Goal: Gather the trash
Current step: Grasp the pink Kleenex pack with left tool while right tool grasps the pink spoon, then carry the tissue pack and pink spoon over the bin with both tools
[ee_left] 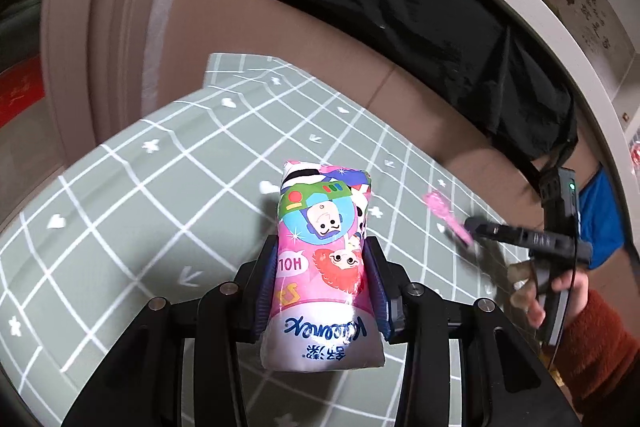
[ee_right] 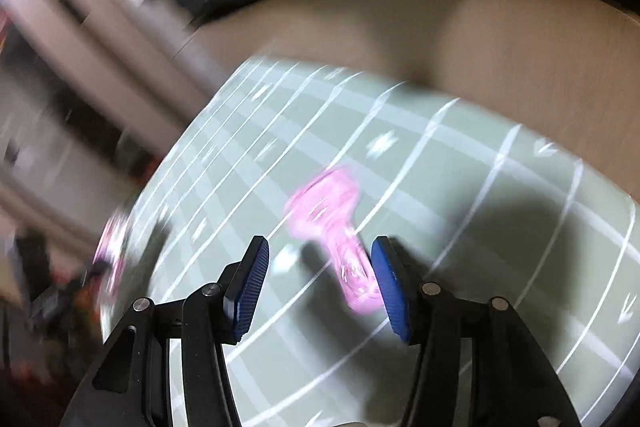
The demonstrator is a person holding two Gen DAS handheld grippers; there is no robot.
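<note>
My left gripper (ee_left: 322,245) is shut on a pink cartoon-printed tissue pack (ee_left: 324,227), which stands up between the blue pads above the green grid tablecloth (ee_left: 140,195). A crumpled pink wrapper (ee_right: 332,223) lies on the cloth, blurred in the right wrist view. My right gripper (ee_right: 320,243) is open around its near end; the wrapper sits close to the right pad (ee_right: 388,287), and the left pad stands apart from it. In the left wrist view the right gripper (ee_left: 480,227) reaches to the pink wrapper (ee_left: 444,215) from the right, held by a hand (ee_left: 560,291) in a rust sleeve.
A brown cardboard box (ee_left: 320,39) stands along the table's far edge, with a black garment (ee_left: 400,7) draped over it. A blue item (ee_left: 600,219) shows at the far right. The cloth's left edge (ee_left: 120,139) drops off towards a pale door frame.
</note>
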